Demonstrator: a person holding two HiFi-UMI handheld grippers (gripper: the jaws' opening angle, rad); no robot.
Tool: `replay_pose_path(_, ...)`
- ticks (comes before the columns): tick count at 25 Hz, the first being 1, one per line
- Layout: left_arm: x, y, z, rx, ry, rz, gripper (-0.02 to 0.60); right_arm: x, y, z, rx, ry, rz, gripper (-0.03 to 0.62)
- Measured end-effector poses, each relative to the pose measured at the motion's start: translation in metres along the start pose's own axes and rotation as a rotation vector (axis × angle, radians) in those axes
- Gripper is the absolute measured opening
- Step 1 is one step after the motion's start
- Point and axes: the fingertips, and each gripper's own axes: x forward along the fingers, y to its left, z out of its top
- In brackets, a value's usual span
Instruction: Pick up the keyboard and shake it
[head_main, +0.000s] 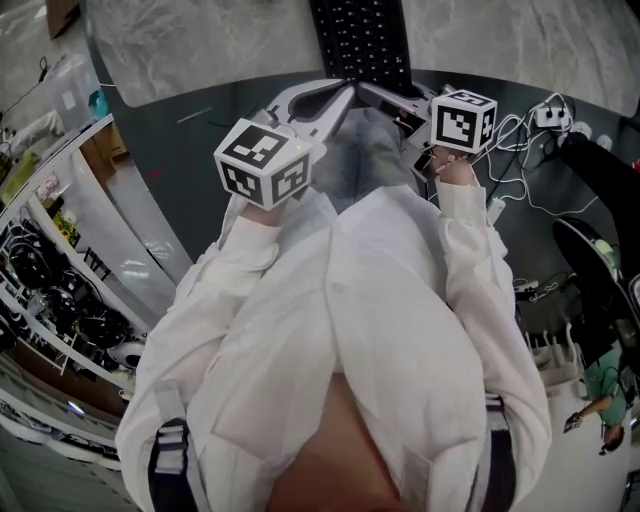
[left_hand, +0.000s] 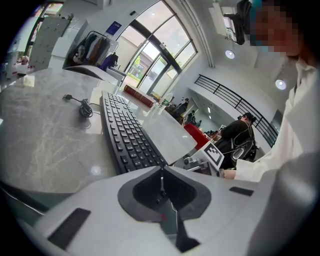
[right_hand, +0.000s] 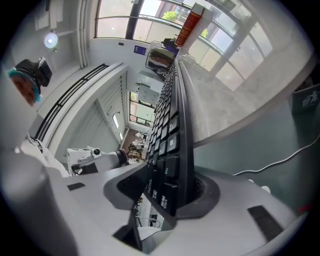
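right tongs (right_hand: 169, 190) grasp the keyboard (right_hand: 167, 125) by its near end; left tongs (left_hand: 161, 174) are clenched empty, just short of it.

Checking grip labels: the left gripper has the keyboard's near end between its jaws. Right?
No. It is the right gripper that has the keyboard's near end between its jaws, as the right gripper view shows. The left gripper is shut on nothing.

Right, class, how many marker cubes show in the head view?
2. One marker cube sits on the left gripper, at left; the other on the right gripper, by the keyboard's near end. None seems hidden.
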Motion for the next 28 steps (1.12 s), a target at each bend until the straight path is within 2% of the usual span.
replay_pose_path(28, 0.004, 0.0055, 0.0035, -0.002, 0.007, 0.023, 0.023, -0.0002, 0.0037, 0.0034, -0.03, -0.05, 0.039, 0.158)
